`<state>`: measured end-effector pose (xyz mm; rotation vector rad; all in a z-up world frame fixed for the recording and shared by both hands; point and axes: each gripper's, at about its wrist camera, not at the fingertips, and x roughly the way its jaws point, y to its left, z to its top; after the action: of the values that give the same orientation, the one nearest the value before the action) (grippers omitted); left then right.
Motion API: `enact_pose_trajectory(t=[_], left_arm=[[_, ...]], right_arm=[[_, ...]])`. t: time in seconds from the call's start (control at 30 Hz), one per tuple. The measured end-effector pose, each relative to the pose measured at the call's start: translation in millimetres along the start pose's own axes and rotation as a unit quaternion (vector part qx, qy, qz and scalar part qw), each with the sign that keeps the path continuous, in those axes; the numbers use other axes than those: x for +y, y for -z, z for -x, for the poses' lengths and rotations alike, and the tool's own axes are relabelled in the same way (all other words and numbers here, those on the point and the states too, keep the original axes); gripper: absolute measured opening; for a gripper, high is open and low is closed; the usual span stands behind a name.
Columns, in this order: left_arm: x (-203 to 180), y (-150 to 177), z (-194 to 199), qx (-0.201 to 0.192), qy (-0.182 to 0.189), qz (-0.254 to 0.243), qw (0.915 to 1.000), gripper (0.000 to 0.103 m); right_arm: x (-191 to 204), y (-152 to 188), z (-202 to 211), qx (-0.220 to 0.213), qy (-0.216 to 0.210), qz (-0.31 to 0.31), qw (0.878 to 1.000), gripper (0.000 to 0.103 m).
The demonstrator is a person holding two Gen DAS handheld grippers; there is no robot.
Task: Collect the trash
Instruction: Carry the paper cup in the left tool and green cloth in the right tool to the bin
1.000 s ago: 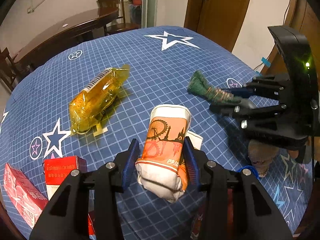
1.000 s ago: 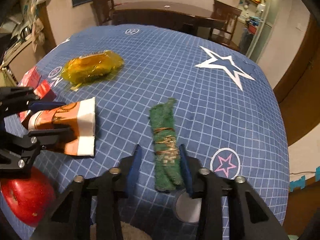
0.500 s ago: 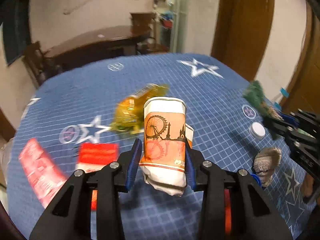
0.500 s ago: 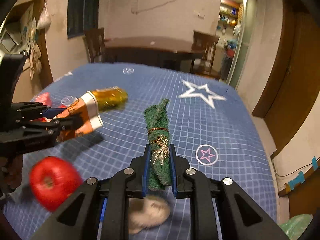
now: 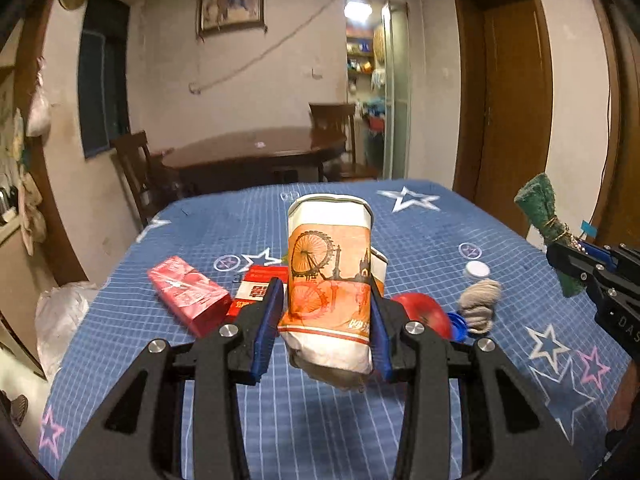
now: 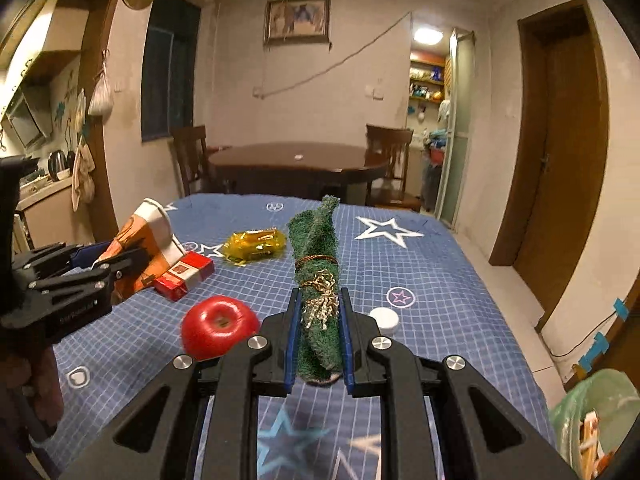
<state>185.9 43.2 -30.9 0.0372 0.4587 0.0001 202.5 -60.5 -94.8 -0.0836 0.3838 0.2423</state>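
Left wrist view: left gripper [image 5: 326, 326] jaws closed on a crumpled orange-and-white paper cup [image 5: 330, 276], blue pads pressed into its sides, cup upright and clear of the blue star-patterned tablecloth [image 5: 440, 232]. Jaws have just been closing, cup between them. Right wrist view: right gripper [image 6: 320, 334] jaws nearly together, clamping a rolled green cloth bundle [image 6: 318, 280] tied with gold cord, raised above the cloth. Left of that gripper, a red apple [image 6: 218, 326]; just right, a white bottle cap [image 6: 385, 319]. Further ahead: red boxes [image 6: 184, 276] and a yellow wrapper [image 6: 256, 245]. Low right, a green trash bag [image 6: 592, 424].
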Motion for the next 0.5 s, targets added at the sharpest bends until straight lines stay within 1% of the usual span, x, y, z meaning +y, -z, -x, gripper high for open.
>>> enact_pose_trajectory(t=[0.1, 0.23, 0.37, 0.5], left_arm=[[-3, 7, 26, -0.022, 0.001, 0.011, 0.9997, 0.038], [-11, 14, 46, -0.033, 0.011, 0.024, 0.9991, 0.038], [-20, 17, 60, -0.039, 0.022, 0.027, 0.9986, 0.038], [-30, 18, 73, -0.054, 0.026, 0.022, 0.9979, 0.038]], right_arm=[[11, 10, 34, -0.014, 0.004, -0.005, 1.000, 0.018], [17, 19, 63, -0.024, 0.006, -0.006, 1.000, 0.018], [16, 23, 83, -0.029, 0.009, -0.008, 1.000, 0.018], [10, 24, 101, -0.035, 0.014, -0.011, 0.999, 0.018]])
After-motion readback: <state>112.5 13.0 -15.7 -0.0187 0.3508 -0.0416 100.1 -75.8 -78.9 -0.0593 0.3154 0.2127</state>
